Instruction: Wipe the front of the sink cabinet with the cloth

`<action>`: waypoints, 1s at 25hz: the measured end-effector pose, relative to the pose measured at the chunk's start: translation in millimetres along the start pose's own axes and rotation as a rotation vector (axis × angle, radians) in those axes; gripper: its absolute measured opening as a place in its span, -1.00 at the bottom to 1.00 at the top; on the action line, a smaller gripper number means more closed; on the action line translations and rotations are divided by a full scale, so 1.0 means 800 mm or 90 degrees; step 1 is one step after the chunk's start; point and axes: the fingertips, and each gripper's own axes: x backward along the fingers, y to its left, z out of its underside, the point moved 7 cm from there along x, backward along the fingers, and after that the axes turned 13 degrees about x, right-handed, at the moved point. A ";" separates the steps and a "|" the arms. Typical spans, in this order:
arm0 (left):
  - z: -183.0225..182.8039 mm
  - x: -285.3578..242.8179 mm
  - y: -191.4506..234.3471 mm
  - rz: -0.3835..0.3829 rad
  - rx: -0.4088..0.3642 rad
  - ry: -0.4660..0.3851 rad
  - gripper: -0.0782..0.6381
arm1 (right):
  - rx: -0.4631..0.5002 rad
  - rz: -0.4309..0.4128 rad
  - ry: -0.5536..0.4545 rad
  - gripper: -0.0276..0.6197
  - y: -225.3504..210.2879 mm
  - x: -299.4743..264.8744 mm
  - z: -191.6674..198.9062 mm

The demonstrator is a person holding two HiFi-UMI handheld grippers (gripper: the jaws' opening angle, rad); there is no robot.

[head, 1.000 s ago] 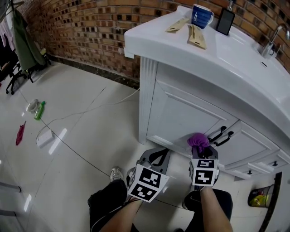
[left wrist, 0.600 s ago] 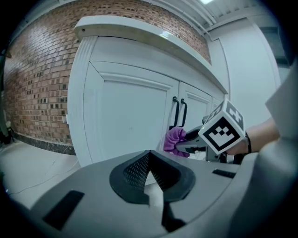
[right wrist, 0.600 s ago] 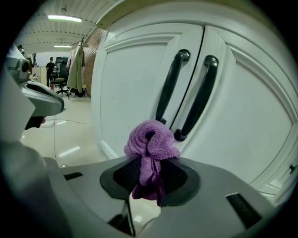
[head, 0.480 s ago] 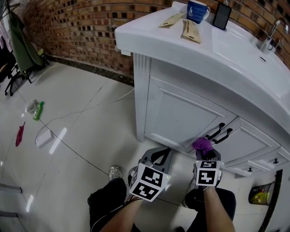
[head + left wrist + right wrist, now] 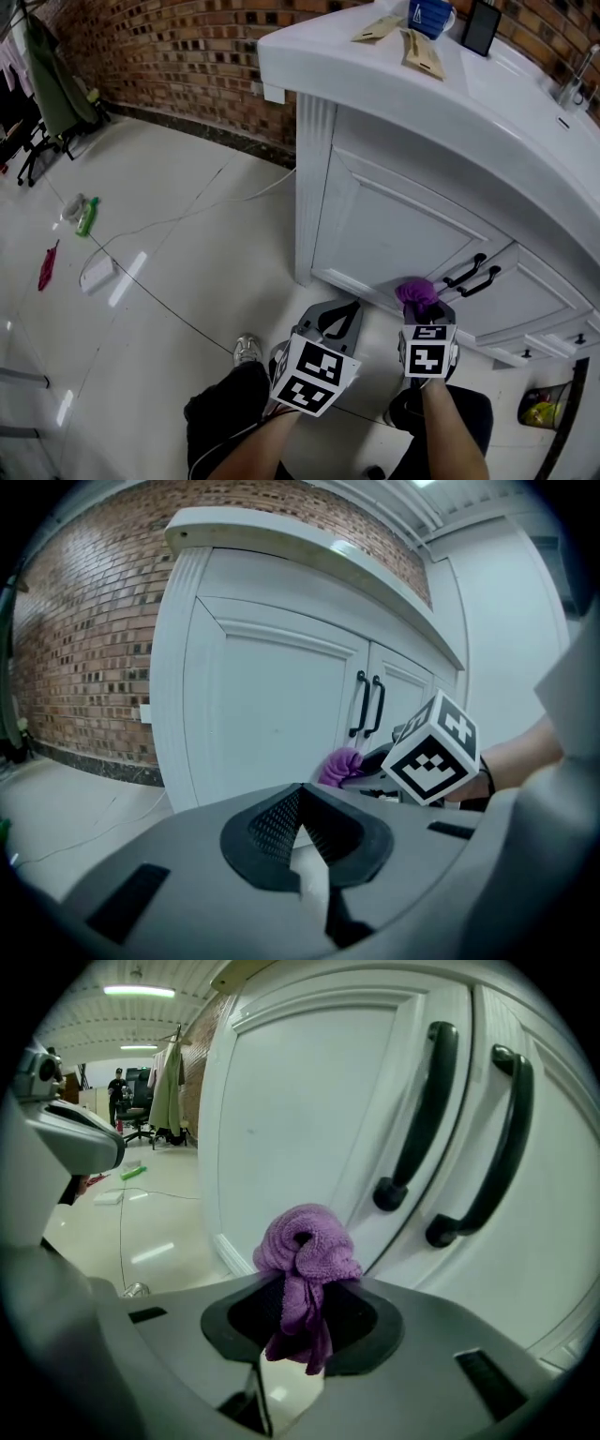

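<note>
One cloth (image 5: 306, 1246) in right claw (image 5: 300, 1324)

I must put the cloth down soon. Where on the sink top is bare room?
Bare: the front strip of the countertop, from its left corner toward the faucet. Crowded: the back, near the brick wall, holding the paper packets, blue mug and black dispenser.
</note>
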 end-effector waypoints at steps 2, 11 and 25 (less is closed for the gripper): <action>0.000 0.003 0.003 -0.004 0.003 -0.001 -0.78 | 0.005 -0.007 -0.009 -0.56 0.007 -0.004 -0.010; -0.001 0.014 0.017 -0.017 0.013 -0.011 -0.78 | 0.032 -0.043 -0.039 -0.55 0.034 -0.020 -0.057; 0.014 0.049 0.066 -0.060 0.072 0.005 -0.78 | 0.103 -0.111 -0.098 -0.55 0.082 -0.041 -0.133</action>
